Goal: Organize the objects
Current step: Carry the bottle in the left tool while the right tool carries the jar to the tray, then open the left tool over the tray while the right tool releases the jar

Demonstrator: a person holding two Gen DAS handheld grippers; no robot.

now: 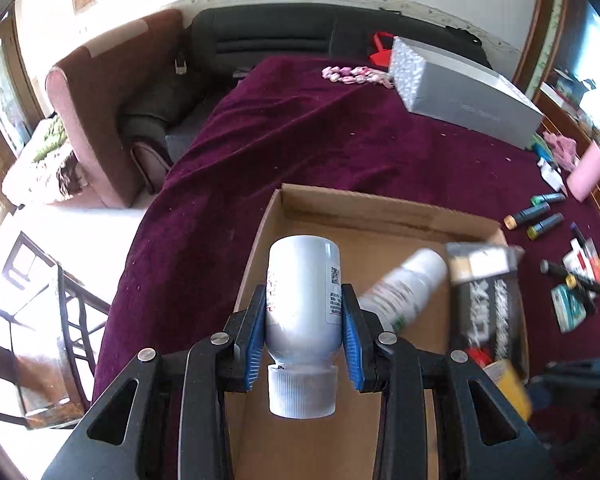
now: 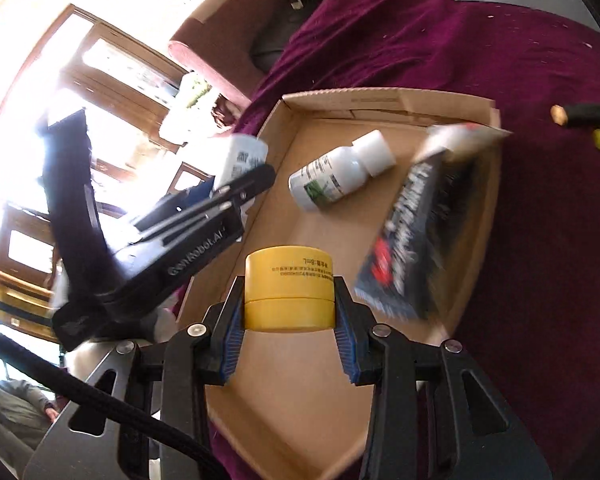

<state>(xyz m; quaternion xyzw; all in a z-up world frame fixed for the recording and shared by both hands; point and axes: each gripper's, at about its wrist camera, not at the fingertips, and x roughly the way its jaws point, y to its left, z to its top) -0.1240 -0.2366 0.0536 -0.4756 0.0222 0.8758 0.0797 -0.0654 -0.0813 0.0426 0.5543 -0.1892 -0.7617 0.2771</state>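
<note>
Matt brown cardboard box [image 1: 364, 204] on napped purple velvet cloth [image 1: 300, 128]; glossy plastic yellow jar [image 2: 289, 292].

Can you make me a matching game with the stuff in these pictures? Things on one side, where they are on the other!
Things:
1. grey bottle
2. yellow jar
3. small white bottle
4. markers

Places:
A. lying on the purple cloth
B. held in the right hand-held gripper
C. lying inside the cardboard box
D. held in the left hand-held gripper

Pairs: 1-D, 2-B, 3-C, 4-A
</note>
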